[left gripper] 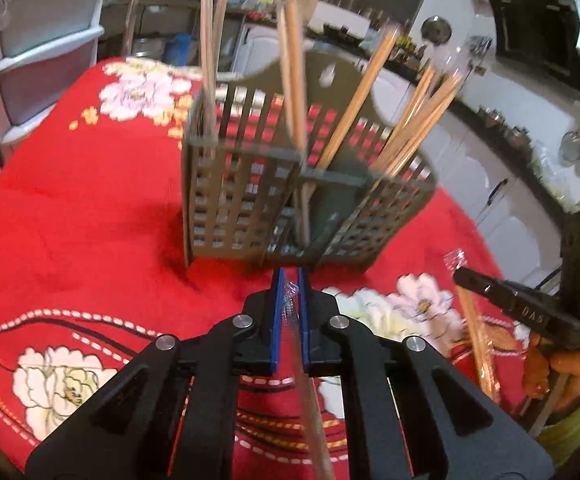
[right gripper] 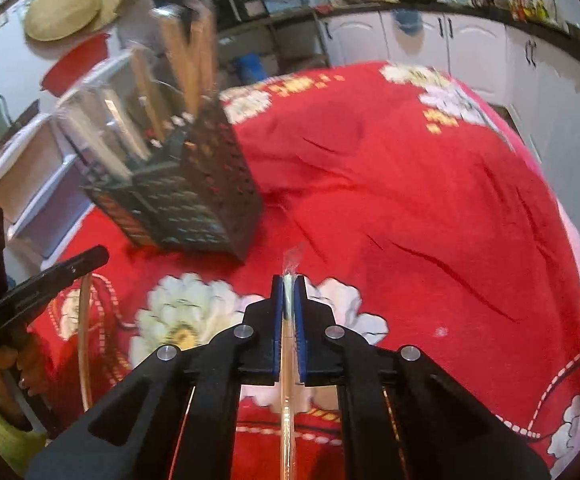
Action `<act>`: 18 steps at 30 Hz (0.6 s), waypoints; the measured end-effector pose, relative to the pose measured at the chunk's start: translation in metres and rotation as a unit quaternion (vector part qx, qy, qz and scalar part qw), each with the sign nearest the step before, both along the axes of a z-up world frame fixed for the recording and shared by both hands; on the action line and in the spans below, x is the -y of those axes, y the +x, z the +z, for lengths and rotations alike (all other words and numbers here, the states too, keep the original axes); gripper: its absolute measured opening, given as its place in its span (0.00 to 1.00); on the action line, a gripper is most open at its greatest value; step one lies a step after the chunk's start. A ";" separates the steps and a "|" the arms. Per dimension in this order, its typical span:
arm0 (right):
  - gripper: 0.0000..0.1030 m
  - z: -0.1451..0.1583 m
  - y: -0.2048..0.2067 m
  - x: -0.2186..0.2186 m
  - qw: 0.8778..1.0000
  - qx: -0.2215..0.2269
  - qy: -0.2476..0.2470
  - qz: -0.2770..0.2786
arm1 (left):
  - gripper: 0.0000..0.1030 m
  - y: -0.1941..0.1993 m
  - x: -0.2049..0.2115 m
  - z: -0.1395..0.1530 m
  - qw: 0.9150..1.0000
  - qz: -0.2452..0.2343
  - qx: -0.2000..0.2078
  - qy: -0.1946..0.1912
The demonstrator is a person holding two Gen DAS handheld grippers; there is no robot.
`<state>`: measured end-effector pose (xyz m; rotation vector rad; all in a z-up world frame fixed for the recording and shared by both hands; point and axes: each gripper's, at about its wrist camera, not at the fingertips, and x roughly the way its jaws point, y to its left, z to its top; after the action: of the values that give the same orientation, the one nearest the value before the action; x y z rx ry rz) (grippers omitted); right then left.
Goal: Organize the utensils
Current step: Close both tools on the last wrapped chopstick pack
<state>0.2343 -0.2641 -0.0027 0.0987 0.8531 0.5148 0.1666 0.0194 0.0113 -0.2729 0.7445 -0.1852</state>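
Note:
A dark slatted utensil holder [left gripper: 250,184] stands on the red flowered tablecloth [left gripper: 90,200], with several wooden chopsticks [left gripper: 353,100] upright in its compartments. It also shows in the right wrist view [right gripper: 186,192]. My left gripper [left gripper: 291,280] is shut on a chopstick pair in a clear plastic sleeve [left gripper: 307,392], just in front of the holder. My right gripper [right gripper: 288,284] is shut on another wrapped chopstick pair [right gripper: 288,380], to the right of the holder. The right gripper also shows in the left wrist view [left gripper: 465,276].
White plastic drawers [left gripper: 42,40] stand beyond the table's left edge. Kitchen cabinets and a counter [left gripper: 489,160] run behind and to the right. The cloth has wrinkles [right gripper: 429,256].

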 end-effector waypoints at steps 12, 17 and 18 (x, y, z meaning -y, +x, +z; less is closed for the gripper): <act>0.05 0.076 -0.037 -0.028 0.994 0.095 0.037 0.040 | 0.01 -0.012 -0.020 0.058 0.997 0.001 0.066 -0.034; 0.05 0.103 -0.050 -0.036 0.988 0.136 0.052 0.051 | 0.01 -0.015 -0.025 0.077 0.995 -0.001 0.090 -0.037; 0.05 0.107 -0.051 -0.038 0.987 0.142 0.054 0.053 | 0.01 -0.015 -0.026 0.081 0.995 -0.002 0.094 -0.036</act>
<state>0.1831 -0.2263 0.1041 0.0777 0.5531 0.6590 0.1513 0.0450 0.0922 -0.3175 0.5519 -0.2387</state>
